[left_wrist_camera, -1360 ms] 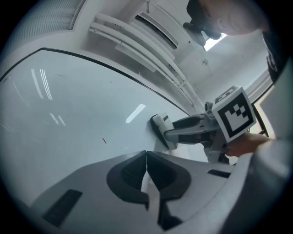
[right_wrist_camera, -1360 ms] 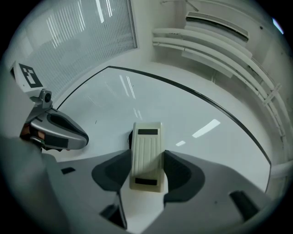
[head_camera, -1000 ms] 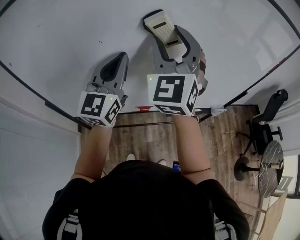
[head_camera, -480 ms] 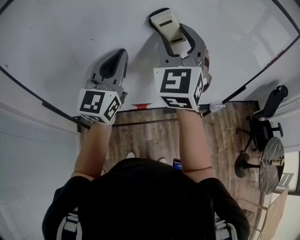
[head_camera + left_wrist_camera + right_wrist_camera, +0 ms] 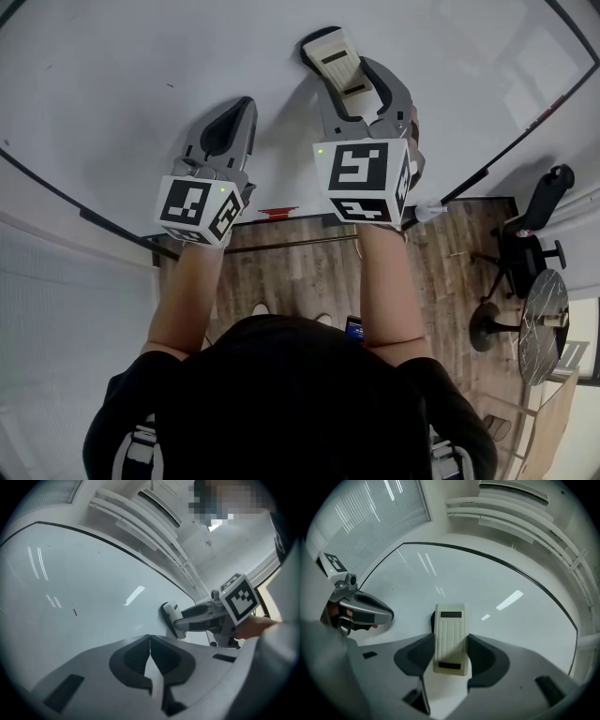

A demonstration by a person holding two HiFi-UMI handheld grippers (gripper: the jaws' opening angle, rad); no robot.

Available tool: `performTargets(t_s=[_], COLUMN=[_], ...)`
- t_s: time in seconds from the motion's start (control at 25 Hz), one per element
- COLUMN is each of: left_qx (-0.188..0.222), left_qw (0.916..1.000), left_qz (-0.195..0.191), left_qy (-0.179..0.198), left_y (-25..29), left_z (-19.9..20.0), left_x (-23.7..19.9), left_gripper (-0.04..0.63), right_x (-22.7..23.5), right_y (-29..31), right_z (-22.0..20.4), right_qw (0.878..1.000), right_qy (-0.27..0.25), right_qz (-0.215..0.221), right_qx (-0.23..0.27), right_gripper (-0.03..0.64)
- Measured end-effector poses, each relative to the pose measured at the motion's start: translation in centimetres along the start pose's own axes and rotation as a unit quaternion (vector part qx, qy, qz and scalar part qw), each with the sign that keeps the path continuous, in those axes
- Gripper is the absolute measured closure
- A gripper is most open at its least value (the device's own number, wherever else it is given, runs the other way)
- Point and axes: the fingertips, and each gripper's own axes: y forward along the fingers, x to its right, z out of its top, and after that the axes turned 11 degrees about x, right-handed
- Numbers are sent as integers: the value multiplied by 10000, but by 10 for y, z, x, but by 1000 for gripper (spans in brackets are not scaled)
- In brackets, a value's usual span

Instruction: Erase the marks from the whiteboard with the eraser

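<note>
The right hand-held gripper (image 5: pixel 451 653) is clamped on the cream eraser (image 5: pixel 450 637), with one jaw on each long side. The left gripper view shows the eraser from the side, its dark felt face lying against the whiteboard (image 5: pixel 84 573). The left hand-held gripper (image 5: pixel 150 644) has its jaws pressed together with nothing between them, and it points at the board just beside the right one.

Only the left gripper view shows clearly a short dark mark (image 5: pixel 75 612) on the board, well apart from the eraser. In the head view it is a tiny dash, and in the right gripper view I cannot find it with certainty.

Only the head view shows the lower frame of the board, with a small red object (image 5: pixel 278 213) and a marker (image 5: pixel 427 211) at it, too small to tell more. Below are the wooden floor (image 5: pixel 309 272) and an office chair (image 5: pixel 534 234). The felt face is mostly hidden behind the eraser's body, and the board is cut off at the picture edges.
</note>
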Motion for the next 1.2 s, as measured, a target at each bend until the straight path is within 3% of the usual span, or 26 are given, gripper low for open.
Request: performTargets(t_s=[0.52, 0.92, 1.04, 1.2], left_qx=[-56, -125, -226, -367], left_qw=[10000, 9999, 9996, 9992], left_qz=[-59, -104, -136, -169], left_qy=[-12, -23, -44, -44], left_y=[3, -1, -3, -20], left_z=[-3, -4, -10, -24], left_x=[14, 9, 5, 13], left_gripper=[589, 589, 589, 589], right_x=[13, 16, 12, 0], right_y=[-18, -24, -29, -69], right_z=[-26, -73, -82, -80], right_qw=[9996, 9972, 9963, 9867], right_qy=[183, 327, 655, 1607], right_qz=[23, -84, 27, 251], right_qx=[-208, -664, -559, 53], right_gripper=[397, 396, 394, 394])
